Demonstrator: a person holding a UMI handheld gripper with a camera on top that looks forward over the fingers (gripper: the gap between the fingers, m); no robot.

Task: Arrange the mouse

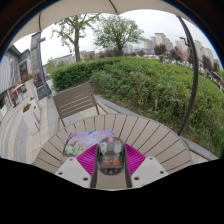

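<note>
A dark, partly see-through mouse (pixel 110 155) with reddish parts inside sits between my fingers. The magenta pads (pixel 88 160) touch it on both sides. My gripper (pixel 110 160) is shut on the mouse, holding it over the near part of a round slatted wooden table (pixel 150 135). Just beyond the left finger a pale, pastel-printed mouse mat (pixel 85 140) lies flat on the slats. I cannot tell whether the mouse's underside touches the table.
A wooden slatted chair (pixel 75 100) stands behind the table on the left. A green hedge (pixel 160 85) runs behind and to the right, with trees and buildings far off. A paved walkway (pixel 20 125) lies to the left.
</note>
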